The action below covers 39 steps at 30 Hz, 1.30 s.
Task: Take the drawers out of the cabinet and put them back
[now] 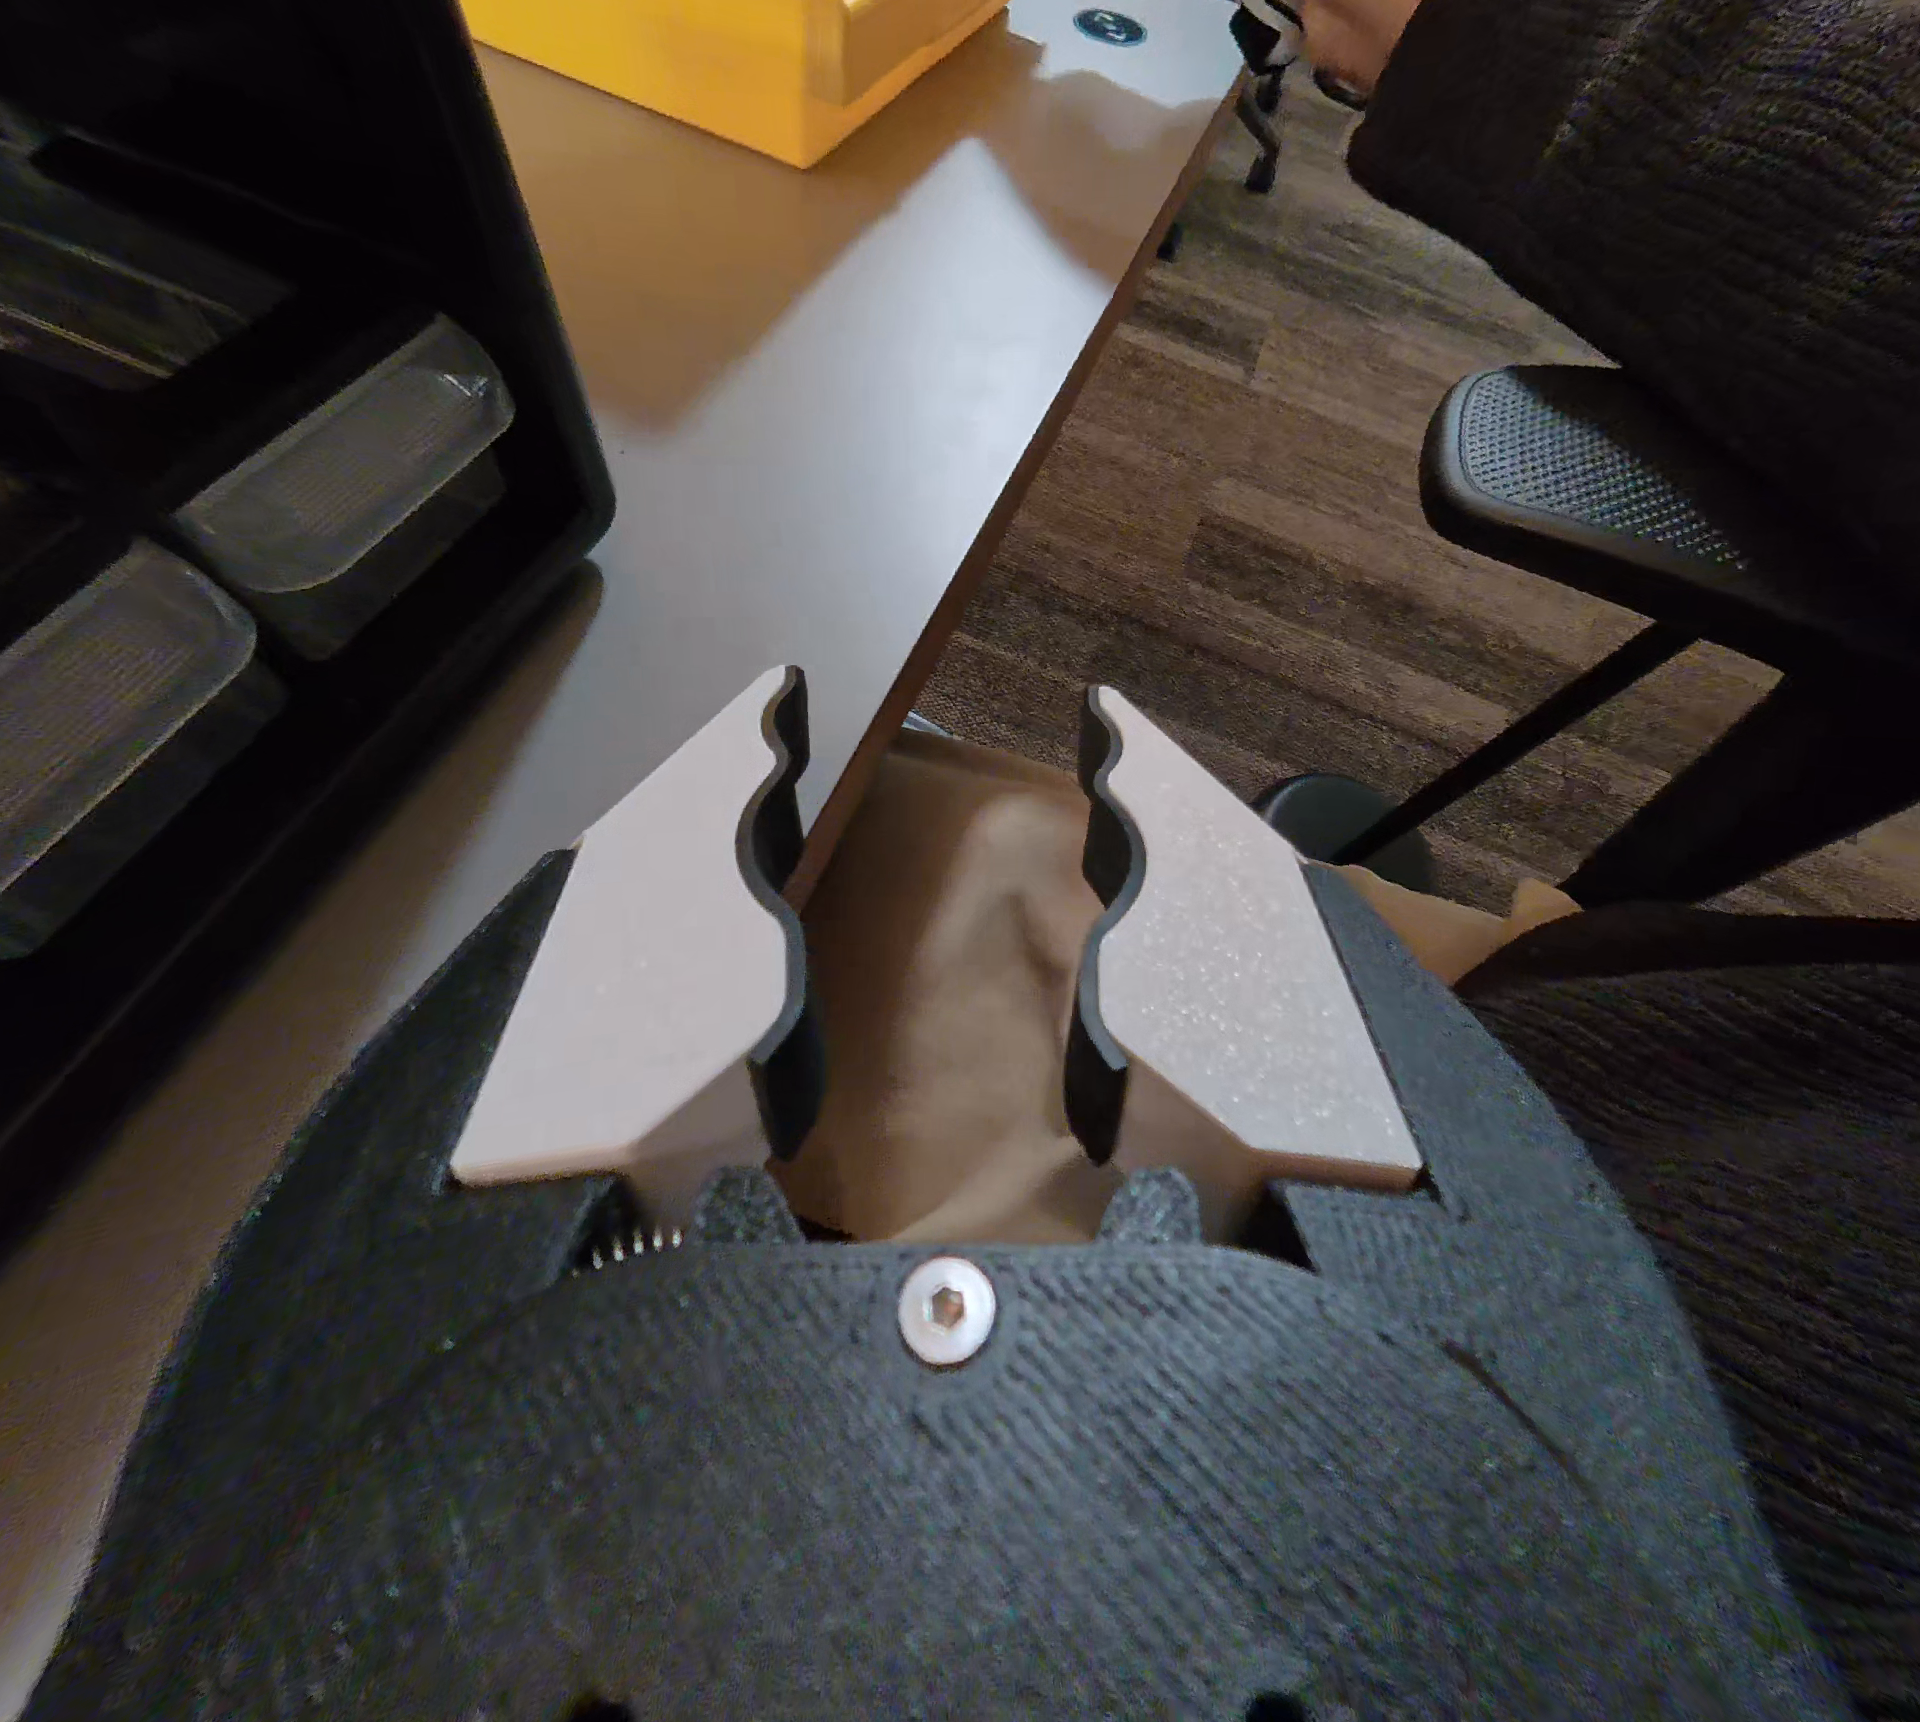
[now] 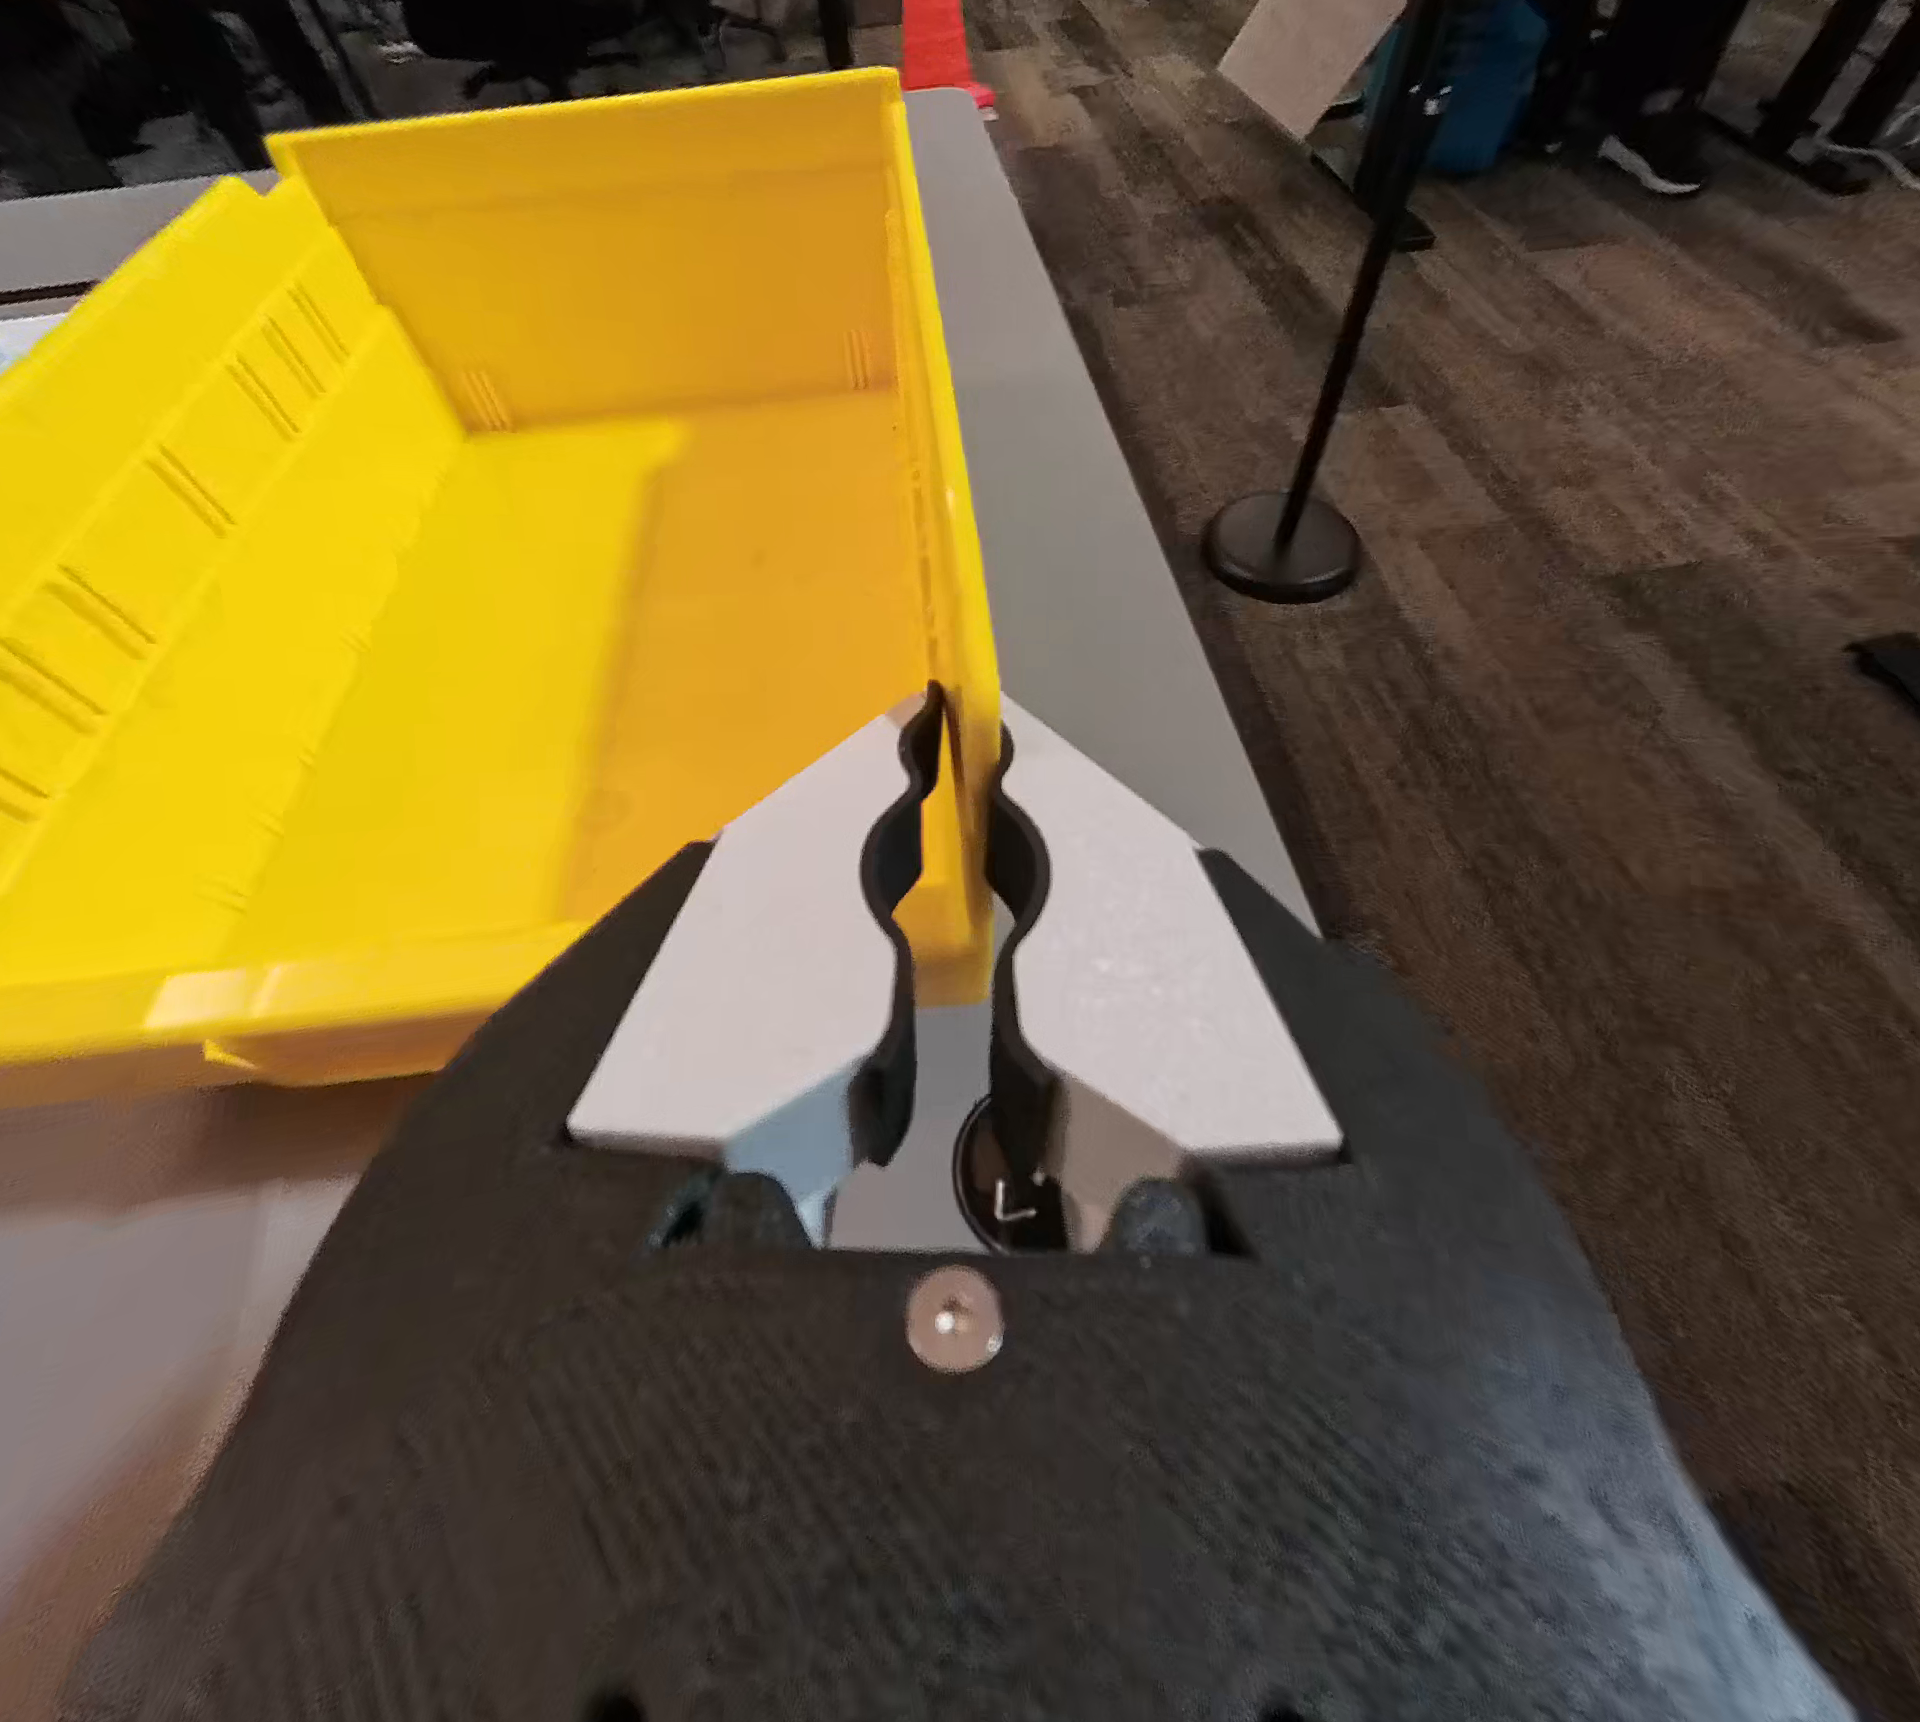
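One gripper [image 2: 961, 716] on yellow bin [image 2: 520, 633] wall.

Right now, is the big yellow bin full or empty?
Empty as far as shown. The yellow bin has a bare floor and walls in the right wrist view; its left end is cut off. The right gripper pinches its wall.

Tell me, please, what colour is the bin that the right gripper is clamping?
Bright yellow bin, seen best in the right wrist view.
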Available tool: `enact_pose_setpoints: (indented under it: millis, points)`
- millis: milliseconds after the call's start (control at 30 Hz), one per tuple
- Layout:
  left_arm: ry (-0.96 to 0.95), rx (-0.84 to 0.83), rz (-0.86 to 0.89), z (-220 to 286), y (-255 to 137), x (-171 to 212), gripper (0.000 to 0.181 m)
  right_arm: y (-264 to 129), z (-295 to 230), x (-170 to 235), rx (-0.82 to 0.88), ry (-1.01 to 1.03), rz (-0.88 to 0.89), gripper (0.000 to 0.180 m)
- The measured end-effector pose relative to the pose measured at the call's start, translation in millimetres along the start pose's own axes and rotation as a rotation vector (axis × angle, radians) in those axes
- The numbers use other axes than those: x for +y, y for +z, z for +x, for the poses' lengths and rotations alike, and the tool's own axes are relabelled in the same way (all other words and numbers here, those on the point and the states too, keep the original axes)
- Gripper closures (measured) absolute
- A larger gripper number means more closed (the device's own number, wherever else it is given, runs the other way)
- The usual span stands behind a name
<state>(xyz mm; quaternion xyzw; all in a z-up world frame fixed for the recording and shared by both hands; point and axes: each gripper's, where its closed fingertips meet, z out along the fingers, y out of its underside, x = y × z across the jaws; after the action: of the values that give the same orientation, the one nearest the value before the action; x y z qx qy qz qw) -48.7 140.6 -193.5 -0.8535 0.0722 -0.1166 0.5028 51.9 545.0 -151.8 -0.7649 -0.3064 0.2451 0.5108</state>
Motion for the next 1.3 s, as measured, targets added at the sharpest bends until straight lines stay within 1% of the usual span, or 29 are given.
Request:
enact_pose_setpoints:
  millis: [33,133,267,333,467,567,600,667,733,767,800,867,900,933,1033,1100,1200,1300]
  points:
    - [0.003,-0.01,0.001,-1,0,0,0.131,0,0,0,-0.024,0.012,-0.001,0.178]
    - [0.0,-0.019,-0.008,-4,3,2,0.131,0,1,0,-0.078,0.041,0.008,0.179]
    - [-0.02,-0.01,-0.02,-4,6,7,0.131,-3,11,0,-0.065,0.05,0.015,0.179]
    - [-0.03,-0.004,-0.027,-4,7,9,0.131,-3,17,0,-0.044,0.075,0.032,0.177]
    - [-0.036,0.007,-0.026,-2,7,10,0.131,2,31,-2,0.045,0.142,0.057,0.17]
    - [-0.029,0.004,-0.02,-1,5,8,0.131,2,32,-2,0.097,0.103,0.039,0.166]
    - [-0.028,0.002,-0.017,-1,4,6,0.131,1,32,-2,0.111,0.085,0.03,0.159]
    - [-0.022,-0.003,-0.004,0,2,3,0.13,-5,39,-6,0.178,0.066,0.035,0.125]
    - [-0.007,-0.012,0.002,0,1,0,0.13,-19,41,-23,0.235,0.071,0.098,0.105]
    - [-0.003,-0.015,0.002,0,1,0,0.13,-30,36,-39,0.243,0.085,0.166,0.097]
    - [-0.004,-0.017,0.002,0,1,0,0.13,-43,23,-57,0.219,0.106,0.262,0.098]
    - [-0.021,-0.019,-0.001,-2,3,1,0.13,-71,-31,-93,0.054,0.143,0.471,0.102]
    - [-0.033,-0.018,-0.001,-3,3,1,0.13,-82,-64,-102,-0.036,0.137,0.527,0.114]
    - [-0.044,-0.021,0.003,-4,3,0,0.13,-87,-98,-104,-0.115,0.107,0.536,0.125]
    - [-0.048,-0.049,0.026,-12,-2,-9,0.13,-87,-200,-86,-0.359,0.011,0.433,0.142]
    - [-0.036,-0.079,0.046,-20,-9,-16,0.13,-89,-250,-64,-0.484,-0.002,0.372,0.144]
    - [-0.045,-0.113,0.082,-32,-26,-23,0.13,-91,-290,-37,-0.594,-0.004,0.292,0.144]
    - [-0.114,-0.138,0.138,-48,-49,-29,0.131,-86,-303,-20,-0.627,-0.071,0.23,0.144]
